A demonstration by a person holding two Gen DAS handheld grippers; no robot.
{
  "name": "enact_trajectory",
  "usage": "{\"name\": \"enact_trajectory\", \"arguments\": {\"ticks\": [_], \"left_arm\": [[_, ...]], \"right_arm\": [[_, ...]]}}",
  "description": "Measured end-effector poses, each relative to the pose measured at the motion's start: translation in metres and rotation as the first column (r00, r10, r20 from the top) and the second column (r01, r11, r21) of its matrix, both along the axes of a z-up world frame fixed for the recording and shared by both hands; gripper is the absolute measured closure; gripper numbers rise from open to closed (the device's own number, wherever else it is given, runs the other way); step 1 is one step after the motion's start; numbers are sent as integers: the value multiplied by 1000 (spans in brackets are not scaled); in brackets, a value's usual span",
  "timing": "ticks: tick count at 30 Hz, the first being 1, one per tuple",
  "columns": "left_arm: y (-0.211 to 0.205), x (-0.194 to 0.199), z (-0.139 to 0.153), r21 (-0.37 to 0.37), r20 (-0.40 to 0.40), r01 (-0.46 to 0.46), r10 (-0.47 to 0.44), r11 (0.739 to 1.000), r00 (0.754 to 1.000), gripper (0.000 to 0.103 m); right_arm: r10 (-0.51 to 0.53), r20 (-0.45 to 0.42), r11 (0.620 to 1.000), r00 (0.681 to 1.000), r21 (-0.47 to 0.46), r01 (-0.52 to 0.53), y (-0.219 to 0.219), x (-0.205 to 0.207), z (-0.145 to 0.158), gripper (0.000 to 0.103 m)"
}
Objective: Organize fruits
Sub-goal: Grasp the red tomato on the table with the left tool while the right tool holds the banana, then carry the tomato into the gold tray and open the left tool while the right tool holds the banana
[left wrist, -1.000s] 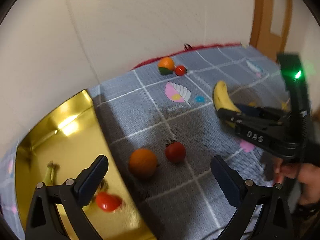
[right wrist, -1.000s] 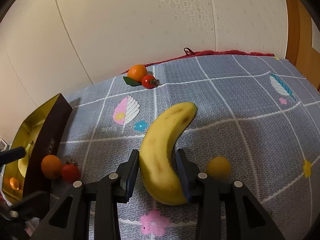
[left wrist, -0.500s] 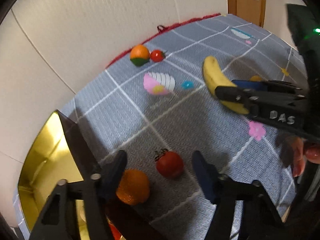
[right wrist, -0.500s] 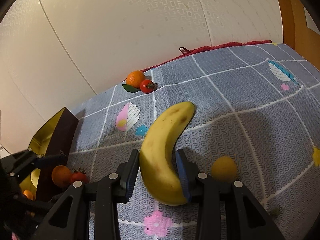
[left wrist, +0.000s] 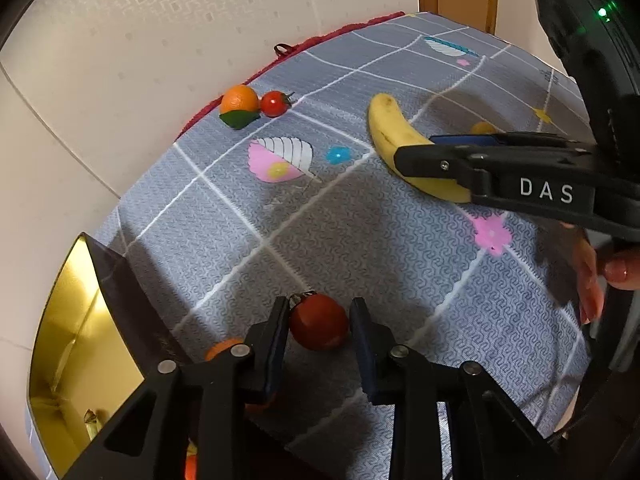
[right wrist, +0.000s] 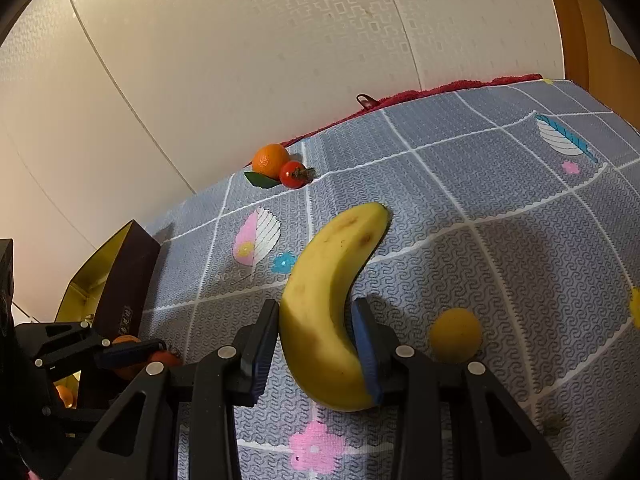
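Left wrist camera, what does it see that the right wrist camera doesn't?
Only the left wrist view: a clear look at the near tomato between the jaws of the left gripper, which have just been closing on it, and a person's hand.
Only the right wrist view: the banana with its lower end squeezed by the right gripper, and the whole round yellow fruit.
Both: that banana, the far orange and small tomato by the wall, the gold box, the grey mat.

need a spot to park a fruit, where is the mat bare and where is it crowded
Bare: the mat between the printed leaf, banana and near tomato, and the far right squares around the blue feather. Crowded: beside the gold box, where the tomato and an orange sit.
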State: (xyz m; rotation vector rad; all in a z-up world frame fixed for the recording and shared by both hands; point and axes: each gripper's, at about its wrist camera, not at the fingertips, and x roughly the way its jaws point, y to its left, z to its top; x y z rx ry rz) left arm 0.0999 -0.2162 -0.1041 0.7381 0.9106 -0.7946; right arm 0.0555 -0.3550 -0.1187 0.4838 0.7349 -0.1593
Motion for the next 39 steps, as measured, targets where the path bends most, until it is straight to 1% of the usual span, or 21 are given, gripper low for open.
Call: {"name": "enact_trajectory", "arguments": {"ticks": [5, 10, 15, 18, 22, 26, 28, 34, 39], "left_arm": [[4, 1, 3, -36, 1, -36, 36, 999, 999, 75], [16, 0, 13, -121, -17, -87, 86, 989, 996, 75], [32, -5, 25, -203, -32, -138, 135, 969, 990, 75], [41, -8, 34, -256, -41, -166, 161, 952, 986, 75], [55, -13, 46, -313, -48, -198, 193, 929, 980, 75], [69, -17, 53, -345, -48, -228, 225, 911, 973, 75], [80, -19, 57, -367, -49, -248, 248, 897, 968, 75], [126, -23, 67, -429, -56, -336, 347, 838, 936, 75], [161, -21, 67, -447, -68, -402, 418, 799, 906, 75]], "right_arm": [[-2, 4, 1000, 1000, 10, 2, 0, 0, 0, 65], [-5, 2, 1000, 1000, 7, 5, 1, 1, 0, 65], [-6, 2, 1000, 1000, 6, 6, 1, 1, 0, 66], [-6, 5, 1000, 1000, 11, 6, 1, 1, 0, 69], [-8, 10, 1000, 1000, 16, 8, 1, 1, 0, 69], [-11, 19, 1000, 1000, 22, 11, 0, -1, 1, 70], [-15, 26, 1000, 1000, 24, 14, 1, -2, 1, 70], [-11, 60, 1000, 998, 20, 10, 3, -7, 7, 72], [5, 91, 1000, 996, 6, -6, 8, -9, 12, 73]]}}
